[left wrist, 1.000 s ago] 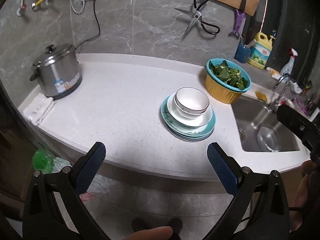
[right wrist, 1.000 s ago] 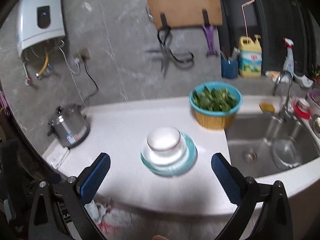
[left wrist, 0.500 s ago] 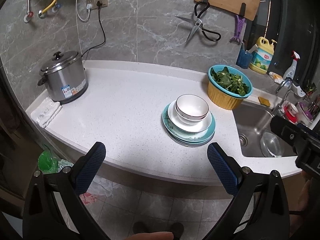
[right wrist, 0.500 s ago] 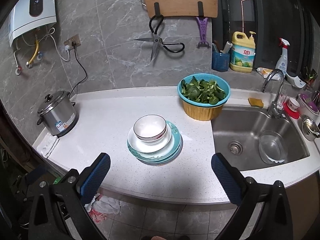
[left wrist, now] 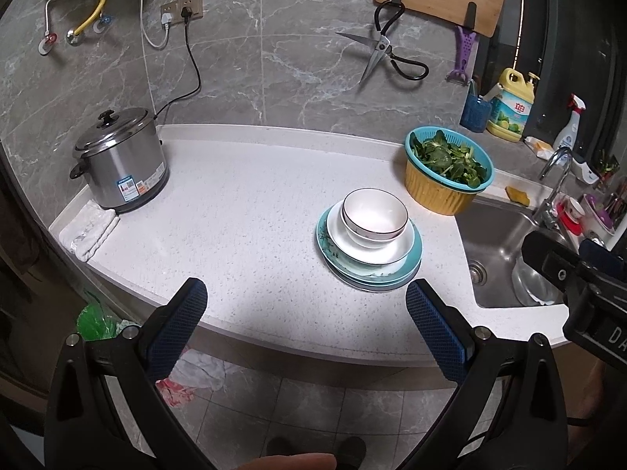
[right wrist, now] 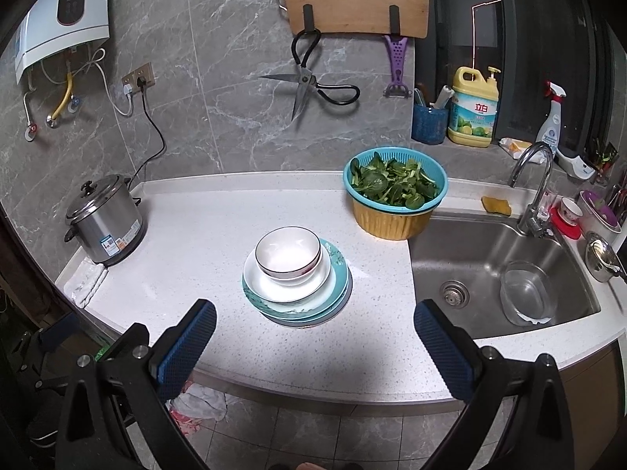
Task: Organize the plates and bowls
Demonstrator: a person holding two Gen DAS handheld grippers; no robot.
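On the white counter [right wrist: 203,235] sits a stack: a dark-rimmed white bowl [right wrist: 288,256] nests in a wider white bowl [right wrist: 270,288], which rests on teal plates [right wrist: 337,293]. Just beside the stack, a blue strainer of green leaves [right wrist: 394,186] sits inside a yellow basin [right wrist: 392,221]. The steel sink [right wrist: 482,250] holds a glass bowl [right wrist: 529,293]. The left claw [left wrist: 305,315] and right claw [right wrist: 313,331] both hang open and empty, short of the stack.
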